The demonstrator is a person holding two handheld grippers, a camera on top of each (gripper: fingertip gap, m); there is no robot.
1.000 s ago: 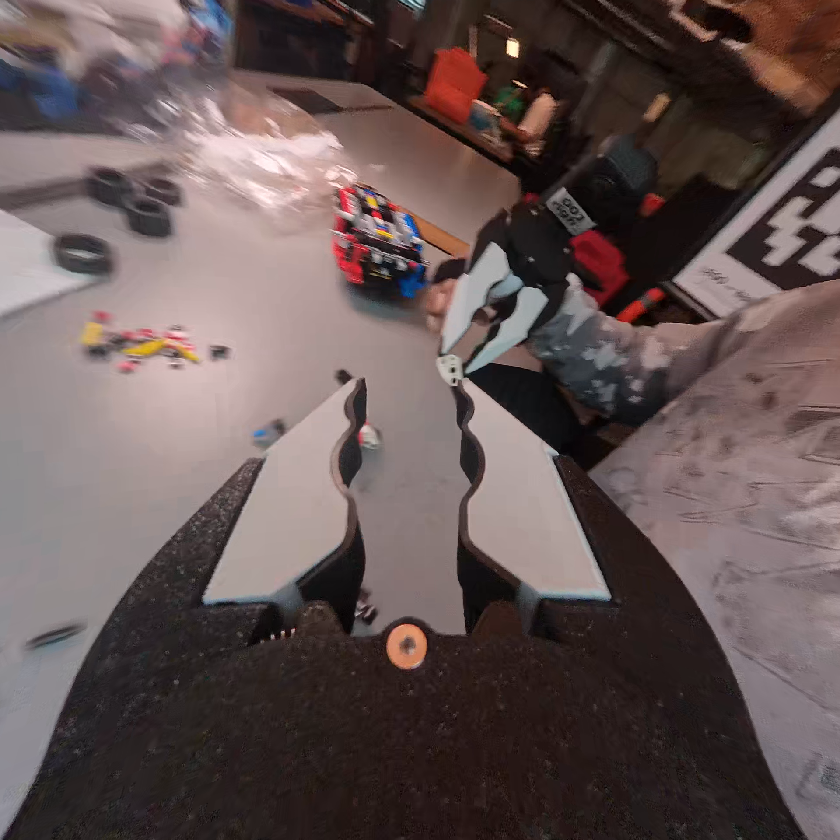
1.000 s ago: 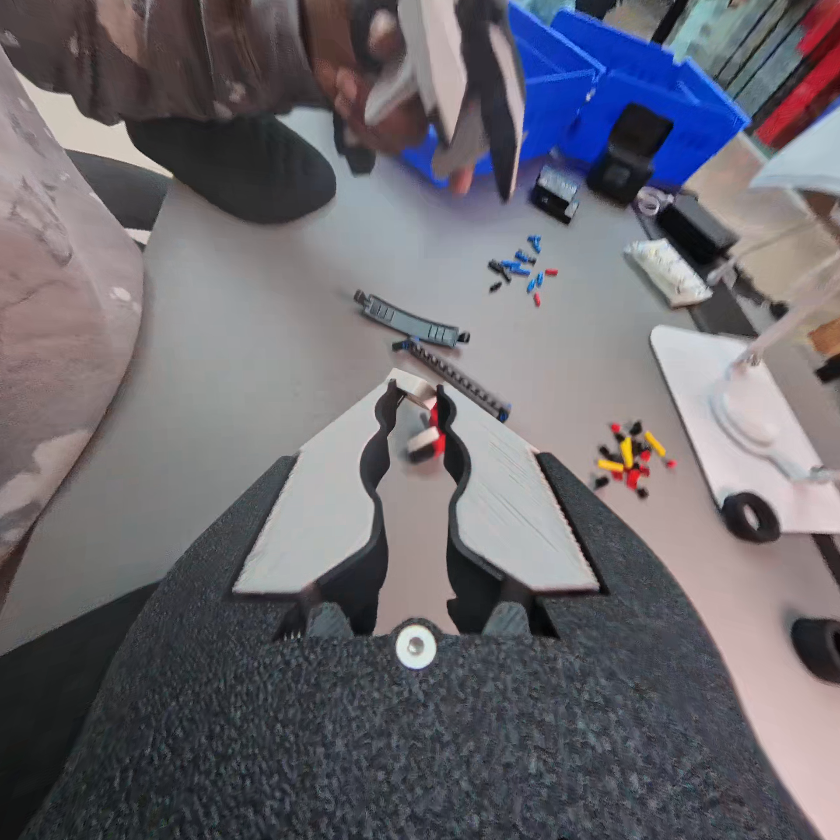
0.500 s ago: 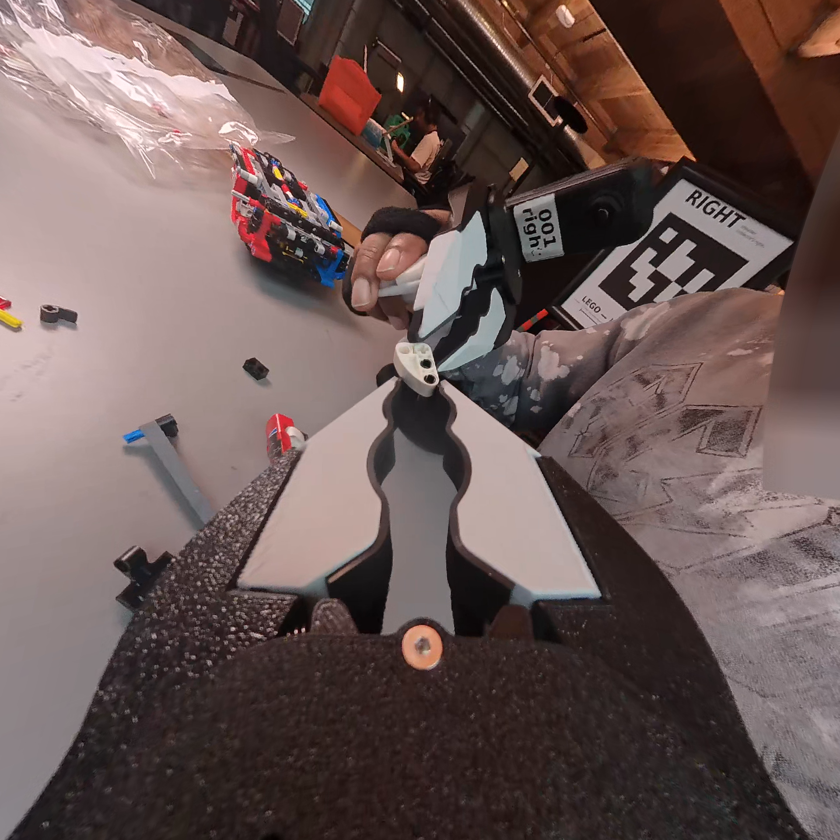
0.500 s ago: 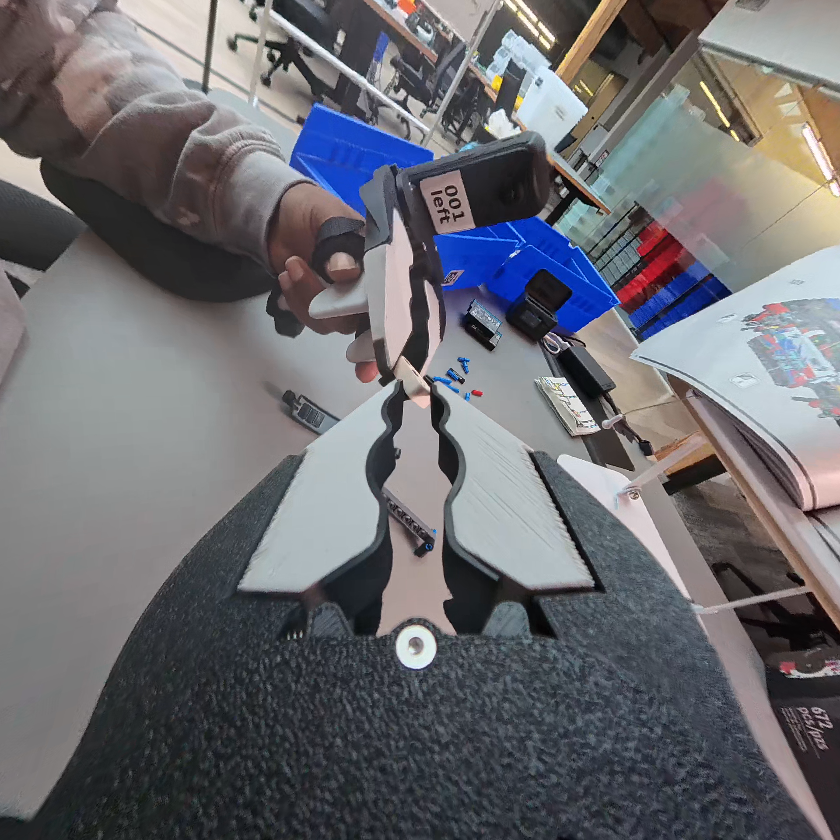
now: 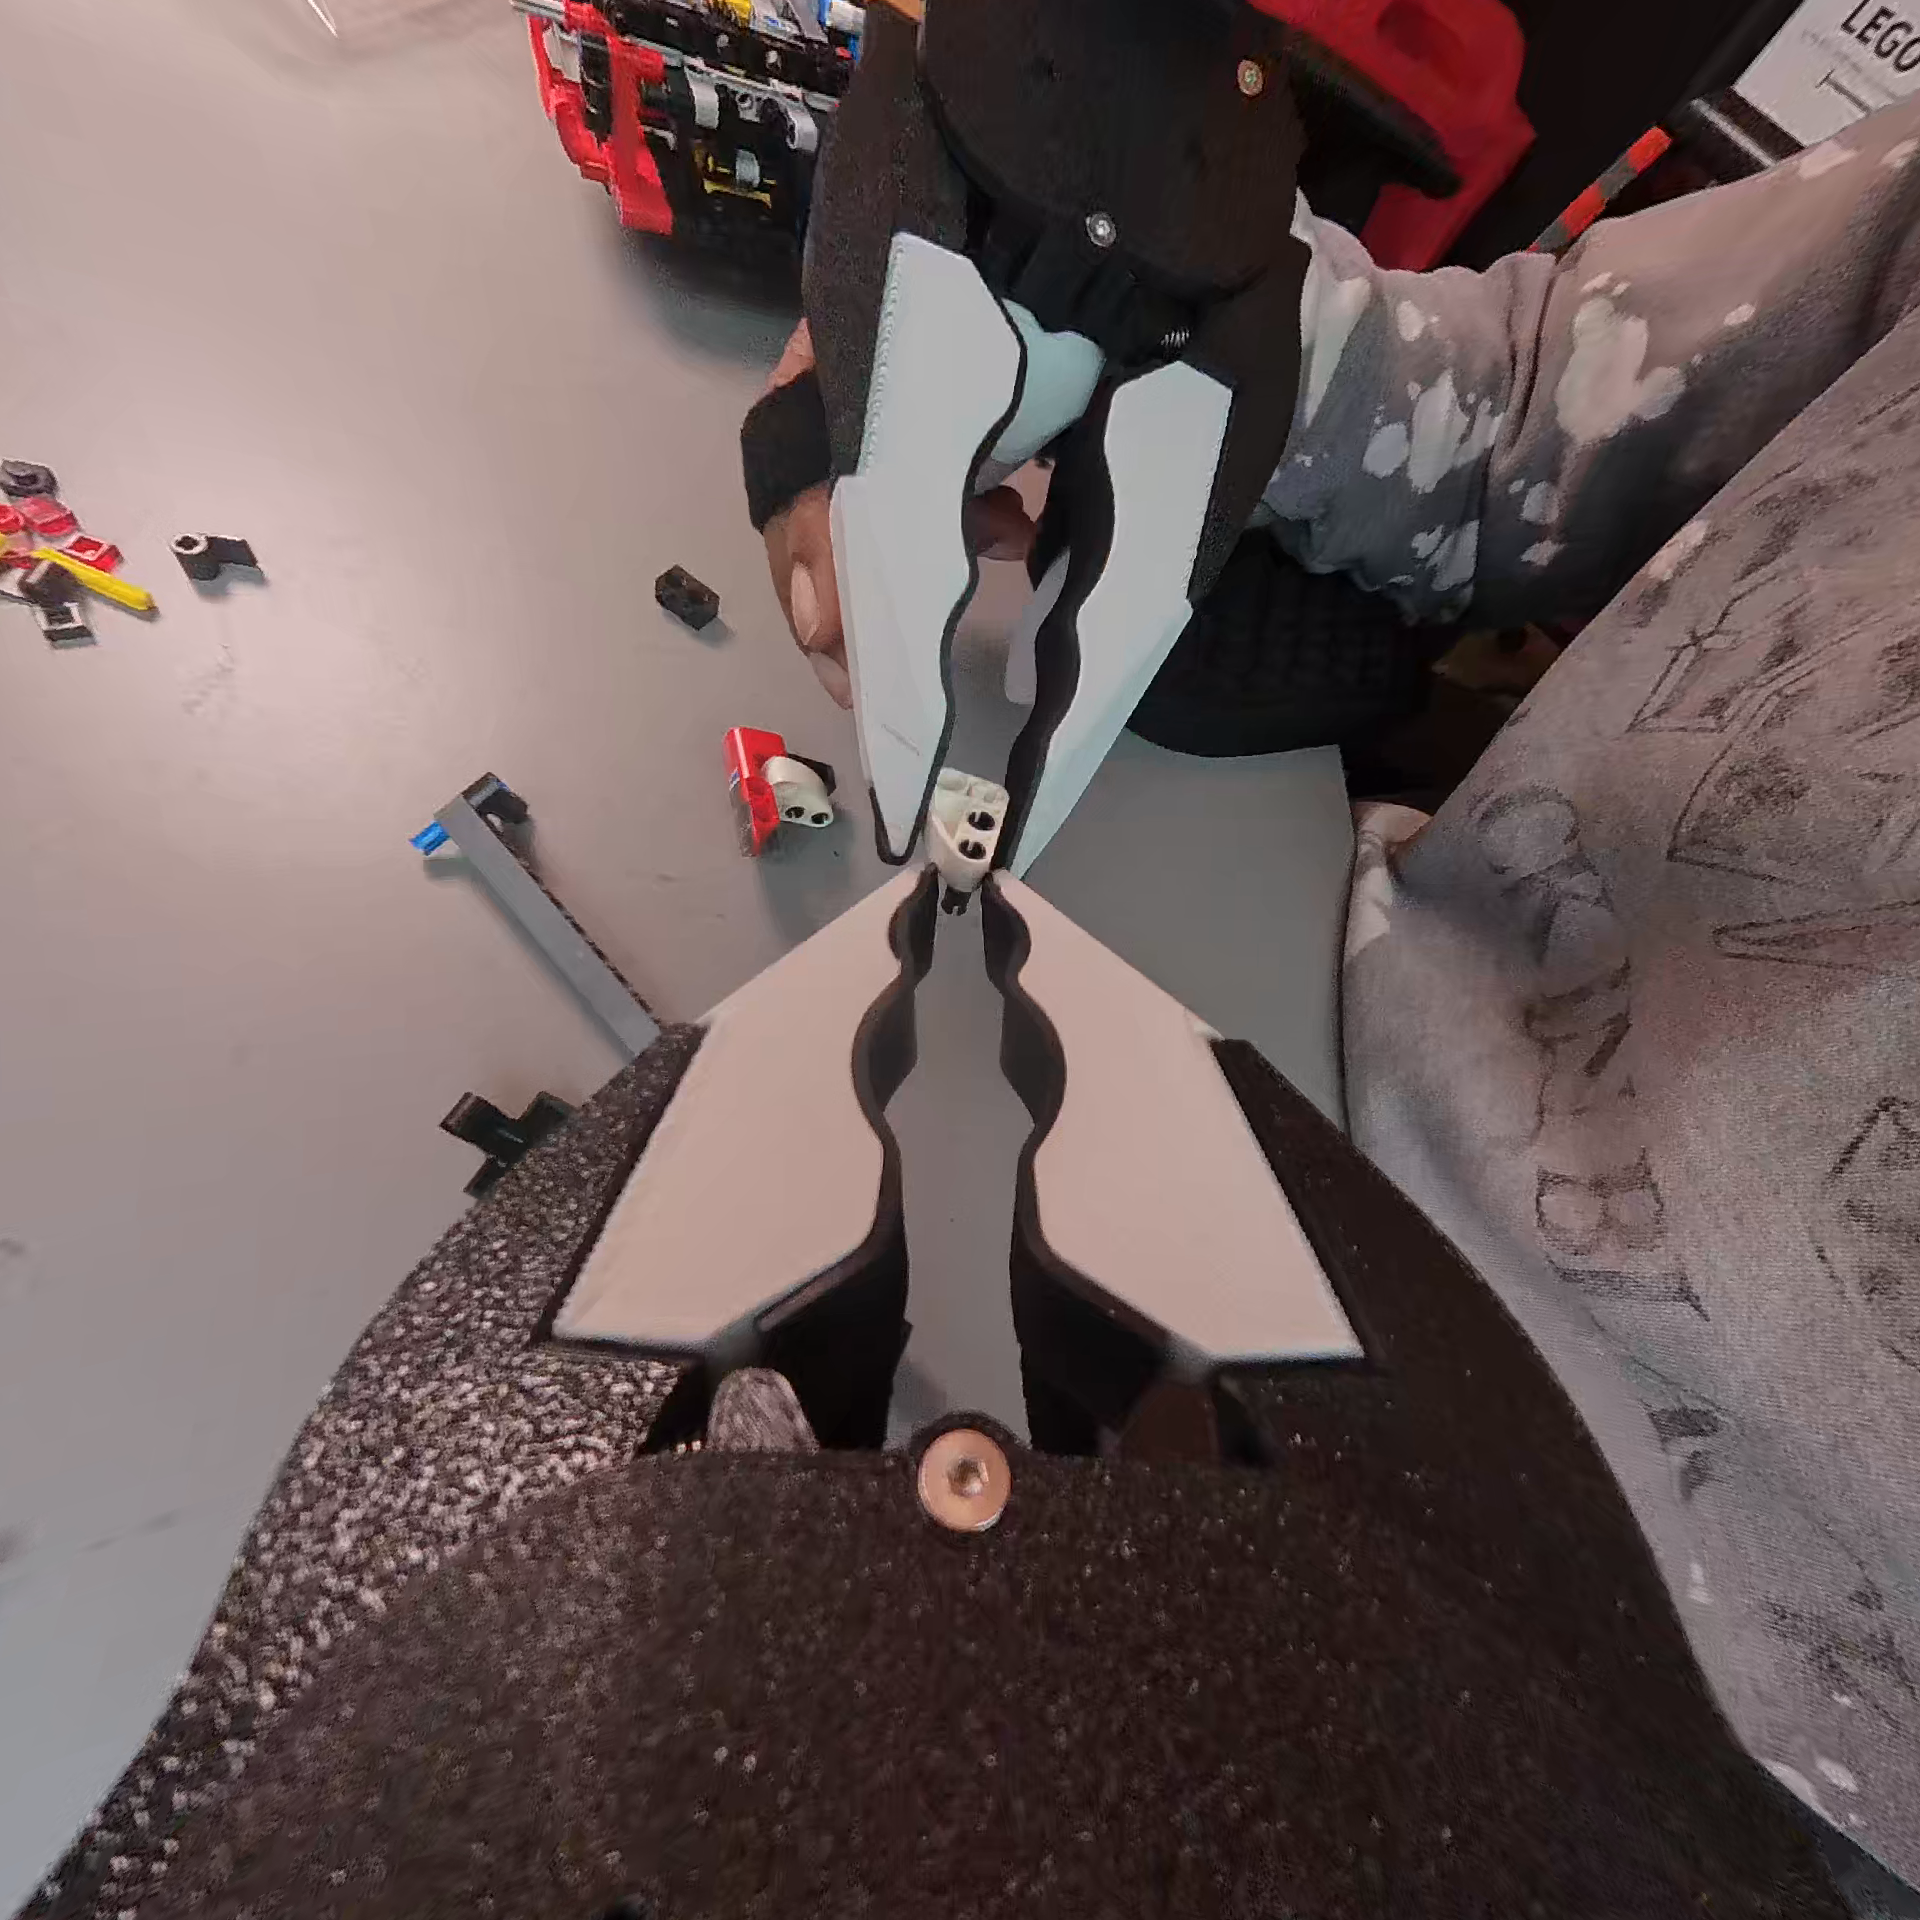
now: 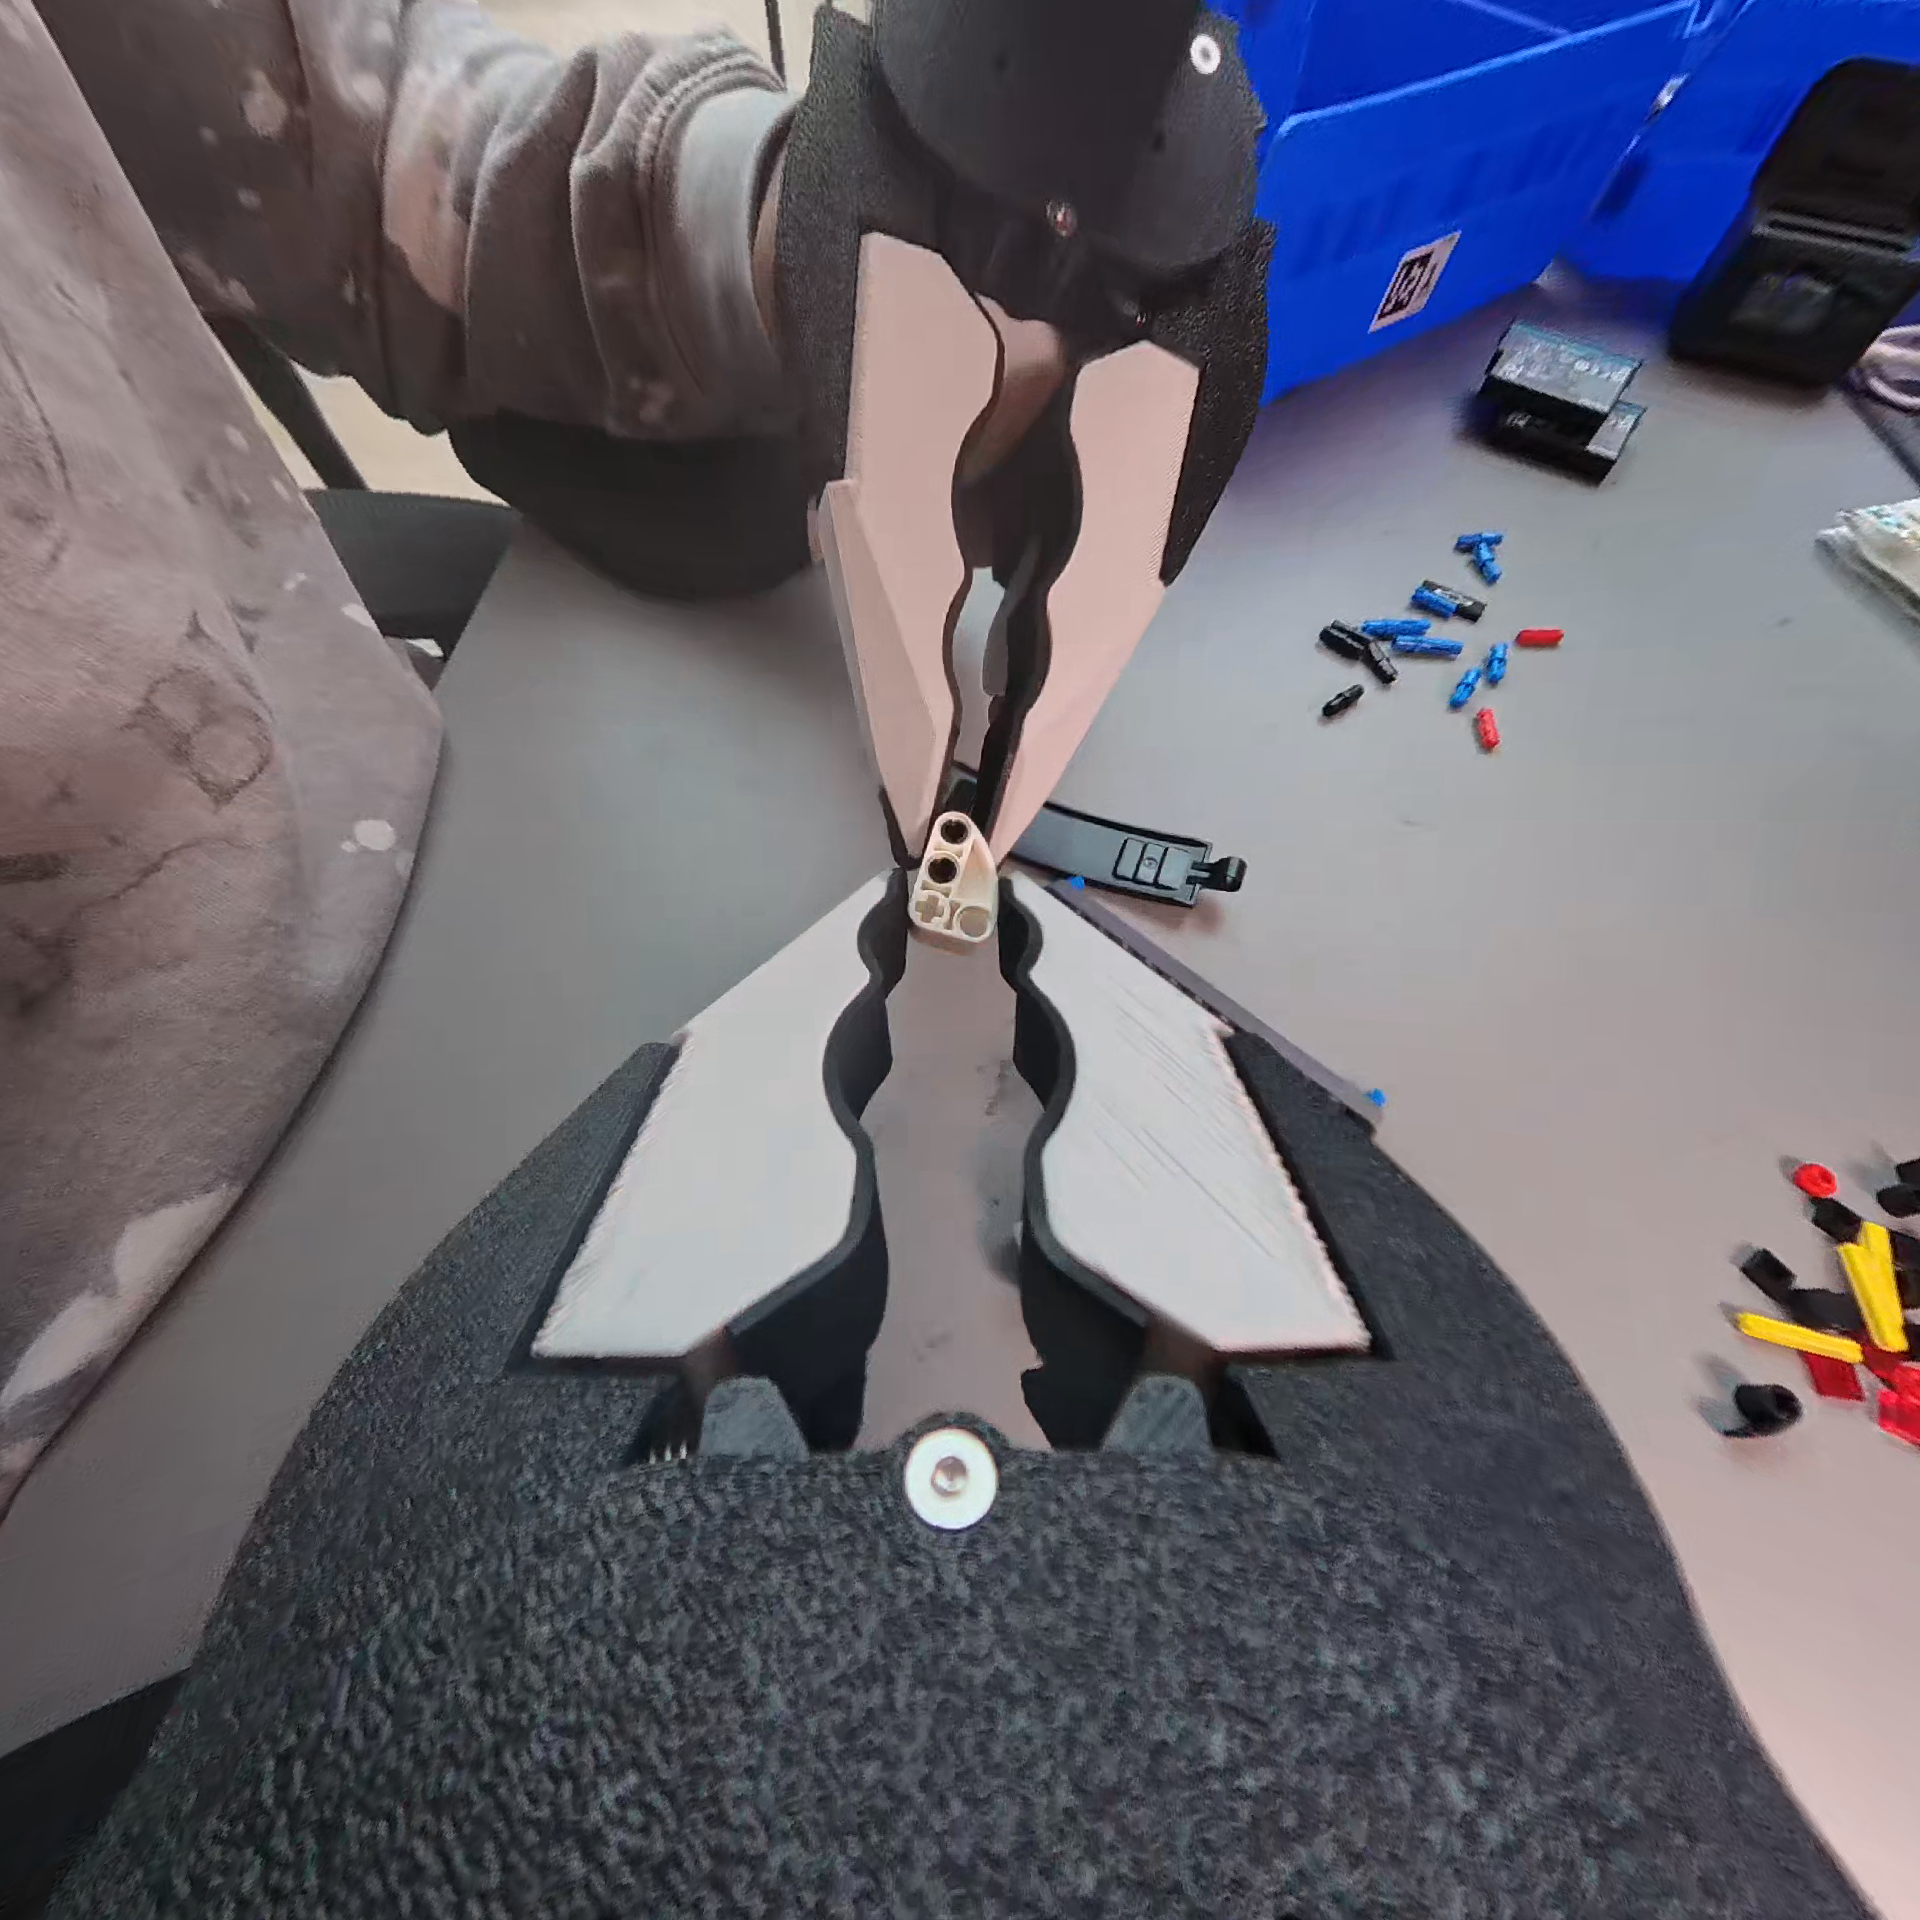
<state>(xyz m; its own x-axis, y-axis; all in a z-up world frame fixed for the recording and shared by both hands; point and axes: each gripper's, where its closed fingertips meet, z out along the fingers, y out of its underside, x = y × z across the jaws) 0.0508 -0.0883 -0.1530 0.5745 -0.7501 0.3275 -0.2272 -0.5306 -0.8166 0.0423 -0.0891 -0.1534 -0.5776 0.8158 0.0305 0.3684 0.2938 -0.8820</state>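
Your left tongs (image 5: 956,888) and your right tongs (image 6: 951,904) meet tip to tip above the grey table (image 5: 312,364), and a small white piece (image 6: 948,883) with round holes hangs between them in the air. The right tongs are closed almost fully on the wide end of this piece and they hold it. The left tongs are closed to a narrow gap at the narrow end of the same piece, where a small dark stub (image 5: 951,896) stands between the tips; I cannot tell if they really press on it. On the table near the left tongs you see a black cross-shaped part (image 5: 504,1127), and a long grey bar (image 5: 540,914) with a blue end. Just beside the tips lies a red and white block (image 5: 774,795). Behind the right tongs there is your hand (image 5: 805,582), and a little black block (image 5: 686,597) lies near it. More far to the left is a heap of red, yellow and black bits (image 5: 62,561), and at the far edge stands a red, black and yellow model (image 5: 686,104). In the right wrist view, a flat black strip (image 6: 1122,847) lies just behind the tips. Farther are scattered blue, black and red pins (image 6: 1423,634), and behind them the blue bins (image 6: 1455,156).
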